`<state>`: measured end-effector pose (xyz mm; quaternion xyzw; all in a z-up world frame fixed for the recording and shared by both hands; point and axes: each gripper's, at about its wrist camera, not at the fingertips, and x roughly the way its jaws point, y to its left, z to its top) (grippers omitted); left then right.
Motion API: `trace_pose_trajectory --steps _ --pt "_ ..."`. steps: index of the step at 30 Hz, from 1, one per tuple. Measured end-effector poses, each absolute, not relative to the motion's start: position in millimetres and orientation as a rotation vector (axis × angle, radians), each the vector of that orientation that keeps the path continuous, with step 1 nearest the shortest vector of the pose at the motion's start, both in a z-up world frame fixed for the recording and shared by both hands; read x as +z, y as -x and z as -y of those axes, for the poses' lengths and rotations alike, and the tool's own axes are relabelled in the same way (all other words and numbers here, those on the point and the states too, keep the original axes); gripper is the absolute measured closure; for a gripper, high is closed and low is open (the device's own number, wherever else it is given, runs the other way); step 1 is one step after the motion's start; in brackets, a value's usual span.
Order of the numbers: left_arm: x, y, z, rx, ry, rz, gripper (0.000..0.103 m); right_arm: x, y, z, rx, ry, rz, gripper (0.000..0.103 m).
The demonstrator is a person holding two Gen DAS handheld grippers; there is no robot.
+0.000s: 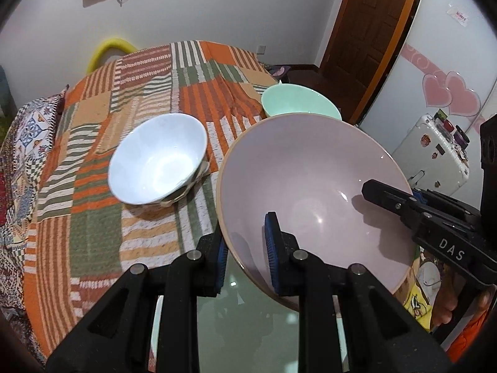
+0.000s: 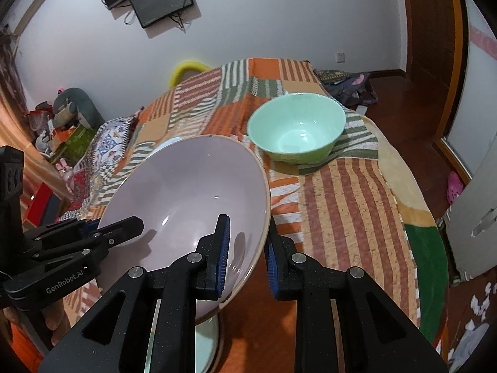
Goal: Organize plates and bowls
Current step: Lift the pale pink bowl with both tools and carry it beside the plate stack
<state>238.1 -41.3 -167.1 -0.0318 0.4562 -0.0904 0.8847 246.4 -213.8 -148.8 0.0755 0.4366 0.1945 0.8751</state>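
You have both the left gripper (image 1: pixel 248 248) and right gripper (image 2: pixel 247 255) clenched on opposite rims of the wide lilac ceramic bowl (image 1: pixel 310 180), tilted above the striped bedspread (image 1: pixel 124 233), sharing its weight.

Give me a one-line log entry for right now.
held: pink bowl, lifted | left gripper: shut on rim | right gripper: shut on opposite rim | on bedspread: white bowl, green bowl
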Motion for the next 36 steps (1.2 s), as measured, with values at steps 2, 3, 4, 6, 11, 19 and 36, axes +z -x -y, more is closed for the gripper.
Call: trace_pose_trajectory --steps 2,3,4,6,11,19,36 --pt "-161.5 -230.4 36.7 -0.182 0.073 -0.940 0.081 -143.9 -241.0 209.2 0.418 -0.149 -0.902 0.083" --pt "-158.8 -226.2 34.5 -0.179 0.077 -0.935 0.081 -142.1 -238.3 208.2 0.422 -0.147 -0.898 0.083" --pt "-155.4 -221.0 31.1 -0.175 0.082 -0.929 0.081 -139.9 -235.0 205.8 0.428 -0.144 -0.893 0.083" --pt "-149.9 -211.8 24.9 -0.166 0.089 -0.918 0.081 -137.0 -228.9 201.8 0.438 -0.138 -0.886 0.083" --pt "-140.9 -189.3 7.2 -0.141 0.107 -0.897 0.081 -132.2 -216.5 186.3 0.468 -0.115 -0.878 0.083" --pt "-131.1 -151.5 -25.9 -0.082 0.124 -0.879 0.081 -130.2 -198.2 157.1 0.534 -0.108 -0.868 0.083" --pt "-134.6 -82.4 -107.6 0.084 0.202 -0.858 0.081 -138.9 -168.4 72.7 0.695 -0.025 -0.898 0.084"
